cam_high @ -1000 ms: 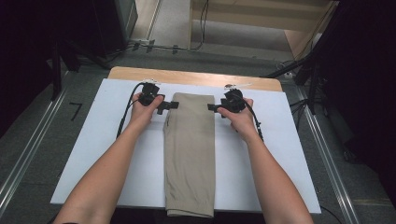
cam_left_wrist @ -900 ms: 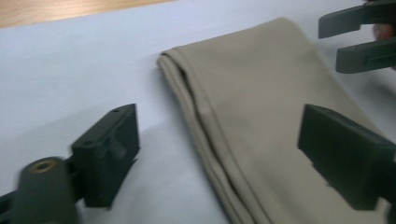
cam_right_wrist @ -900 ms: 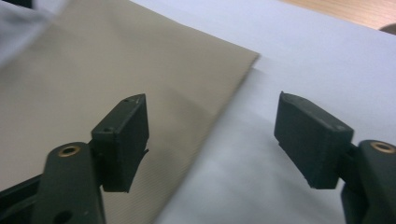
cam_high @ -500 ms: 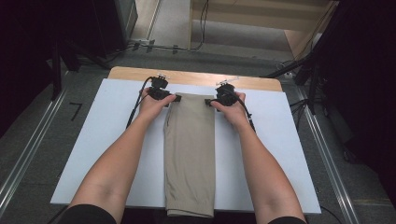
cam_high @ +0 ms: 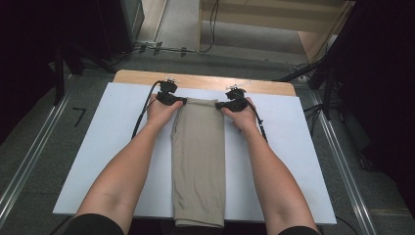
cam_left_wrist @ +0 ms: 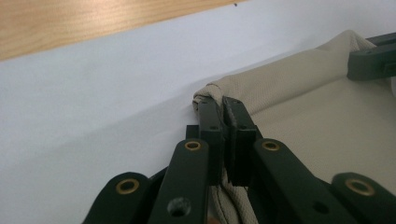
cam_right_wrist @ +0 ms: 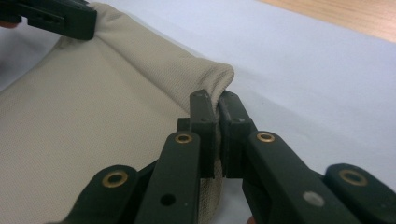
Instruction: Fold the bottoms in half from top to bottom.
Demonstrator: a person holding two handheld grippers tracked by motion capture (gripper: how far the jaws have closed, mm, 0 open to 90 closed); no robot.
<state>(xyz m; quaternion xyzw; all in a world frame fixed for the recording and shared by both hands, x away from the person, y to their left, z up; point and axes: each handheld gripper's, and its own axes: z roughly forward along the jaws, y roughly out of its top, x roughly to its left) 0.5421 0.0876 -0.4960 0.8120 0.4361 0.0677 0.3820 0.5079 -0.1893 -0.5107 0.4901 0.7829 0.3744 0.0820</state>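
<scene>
A folded beige cloth [cam_high: 198,161] lies lengthwise down the middle of the white board [cam_high: 98,147], its near end hanging past the front edge. My left gripper [cam_high: 182,101] pinches the cloth's far left corner [cam_left_wrist: 210,92]; its jaws have just been closing and now clamp the fabric between them. My right gripper [cam_high: 219,104] has likewise just closed on the far right corner [cam_right_wrist: 219,77], with fabric squeezed between its pads. Each gripper view also shows the other gripper's black jaw at the opposite corner [cam_left_wrist: 373,58] [cam_right_wrist: 56,18].
The white board rests on a wooden table [cam_high: 205,81] whose strip shows along the far edge. Cables trail from both grippers over the board. Grey floor with metal rails [cam_high: 29,161] flanks the table, and dark stands sit at both sides.
Both hands moved forward along the cloth's sides to its far corners, and both grippers' jaws closed onto the fabric there.
</scene>
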